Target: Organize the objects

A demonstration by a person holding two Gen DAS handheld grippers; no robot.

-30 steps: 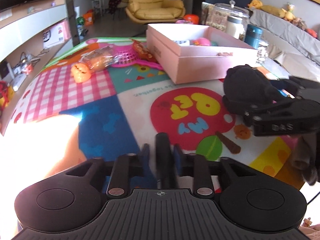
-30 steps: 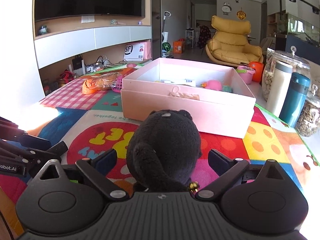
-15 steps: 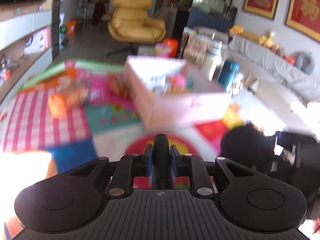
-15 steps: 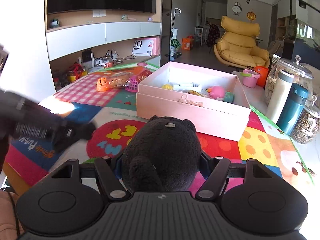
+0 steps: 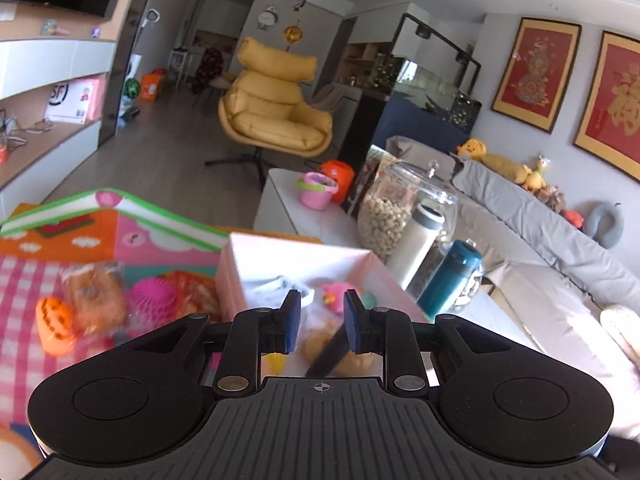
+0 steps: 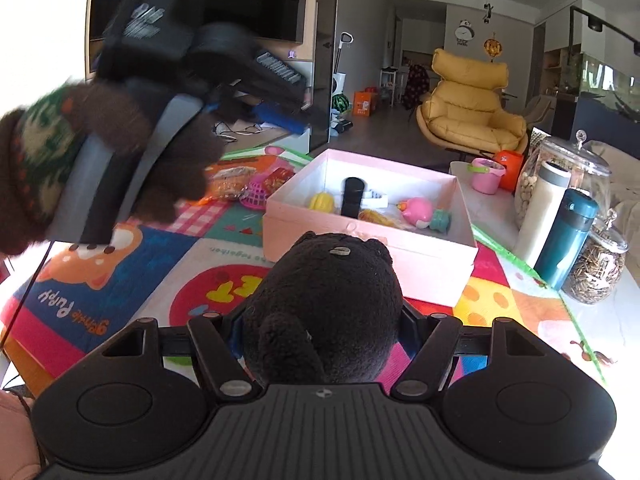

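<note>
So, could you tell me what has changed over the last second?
The left gripper carried the black stick up over the pink box; its jaws are opening and the stick is dropping in. The right gripper closed on the black plush toy and lifted it. The box stayed put.

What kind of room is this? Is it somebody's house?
Most likely a home living room: there is a yellow armchair, a grey sofa with soft toys along its back, and a colourful play mat with toys on it.

My left tongs raised, jaws opening, my right tongs clamped, tilted slightly down
</note>
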